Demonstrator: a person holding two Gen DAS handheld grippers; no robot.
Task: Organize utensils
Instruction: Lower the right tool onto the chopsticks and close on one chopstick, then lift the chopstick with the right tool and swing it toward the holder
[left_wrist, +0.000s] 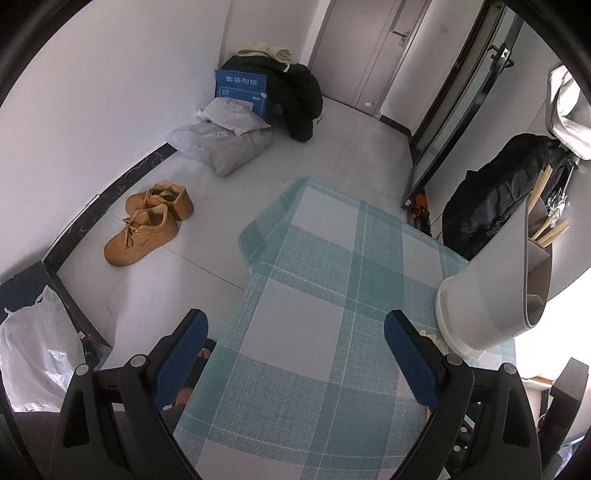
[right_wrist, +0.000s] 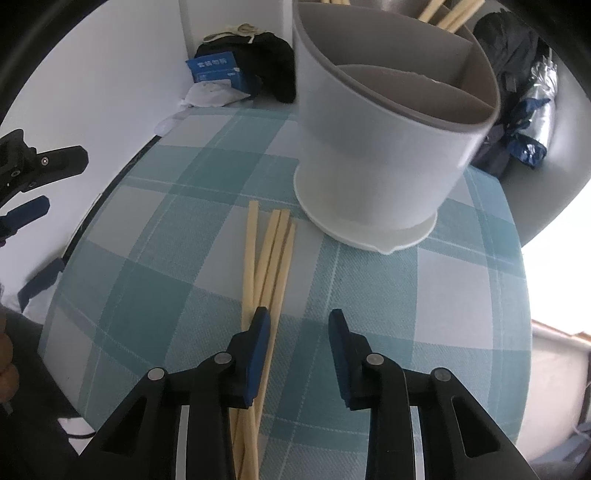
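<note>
In the left wrist view, the left gripper (left_wrist: 295, 352) fills the lower part of the frame with its jaws spread wide and nothing between them but the checked teal-and-white cloth of the surface (left_wrist: 317, 258). Neither blue pad touches anything. At the right edge stands the white utensil holder (left_wrist: 480, 295), with chopsticks (left_wrist: 546, 230) poking out of its top. A few loose stick ends show on the cloth just beside the right-hand jaw, below the holder's base. In the upper left and centre, on the floor, lie a pair of tan shoes (left_wrist: 147, 221), grey parcels (left_wrist: 225, 144) and a blue box (left_wrist: 242, 90).

In the right wrist view, the right gripper (right_wrist: 299, 336) points down at the surface (right_wrist: 424, 314) from the bottom of the frame. Its jaws stand partly apart, with bare cloth in the gap. A bundle of loose chopsticks (right_wrist: 271, 251) lies on the cloth from the centre down to the bottom edge; the left-hand jaw sits over them, and whether it touches them cannot be told. None of them lies between the pads. The utensil holder (right_wrist: 369, 155) stands at upper centre, divided into compartments, its base just beyond the stick tips; more chopsticks rise from its far compartment. The left gripper (right_wrist: 37, 184) shows at the left edge.
</note>
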